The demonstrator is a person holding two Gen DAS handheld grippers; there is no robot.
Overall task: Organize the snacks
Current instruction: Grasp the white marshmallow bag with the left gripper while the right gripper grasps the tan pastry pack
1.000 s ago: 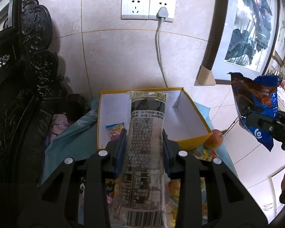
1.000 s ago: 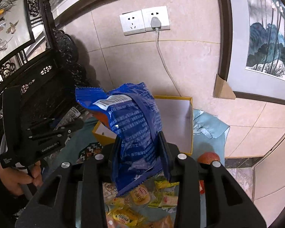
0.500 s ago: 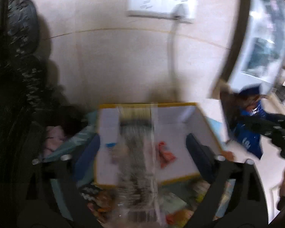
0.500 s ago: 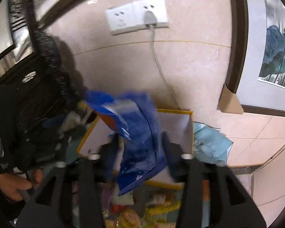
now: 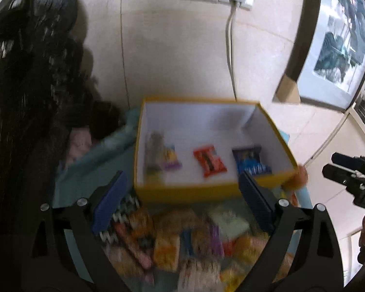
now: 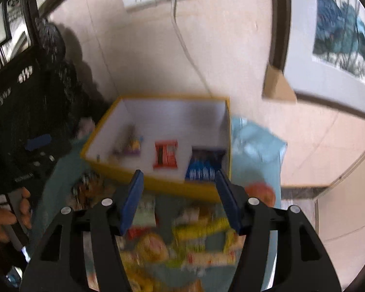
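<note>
Snacks land in yellow cardboard box (image 5: pixel 206 192) as both grippers let go.
Left gripper (image 5: pixel 182 199) and right gripper (image 6: pixel 180 199), a second ago gripping packets, gape empty; blue foil packet (image 6: pixel 202 168) lies near-right inside, loose wrapped snacks (image 5: pixel 182 241) wait on table.

4 packets (image 5: pixel 209 161) lie in the box (image 5: pixel 187 191), behind the snack pile (image 5: pixel 182 243).
</note>
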